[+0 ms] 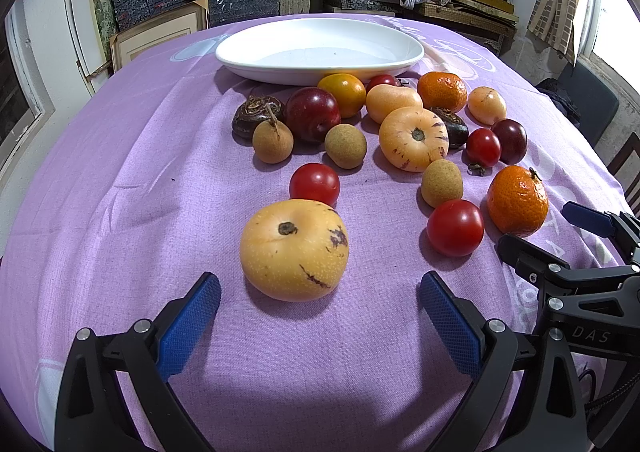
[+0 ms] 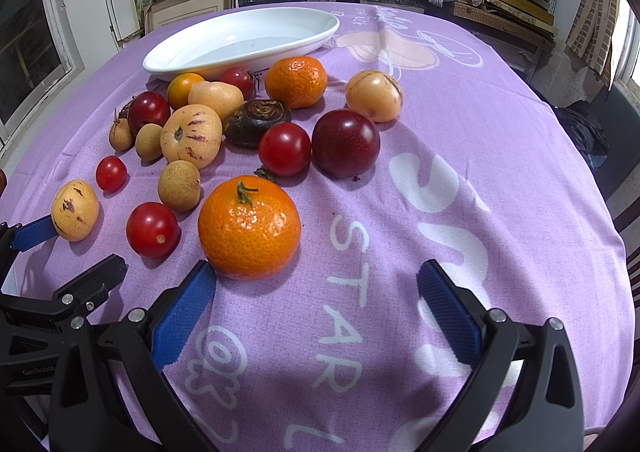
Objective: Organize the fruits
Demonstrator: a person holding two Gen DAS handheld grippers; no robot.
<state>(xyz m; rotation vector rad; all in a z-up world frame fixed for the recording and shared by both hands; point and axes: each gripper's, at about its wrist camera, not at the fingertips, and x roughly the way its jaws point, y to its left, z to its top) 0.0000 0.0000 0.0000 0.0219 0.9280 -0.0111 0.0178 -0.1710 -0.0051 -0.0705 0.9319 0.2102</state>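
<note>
Mostly round, glossy fruits (image 1: 412, 139) on woven cloth (image 1: 120, 188)

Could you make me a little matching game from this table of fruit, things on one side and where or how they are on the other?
Things:
1. white dish
2. yellow speckled fruit
3. mandarin
4. dark red plum

Places or states:
A. right in front of the open left tongs
B. empty, behind all the fruit
C. touching one blue pad of the right tongs
D. beside a red tomato, mid-table

Pairs: 1-B, 2-A, 3-C, 4-D
</note>
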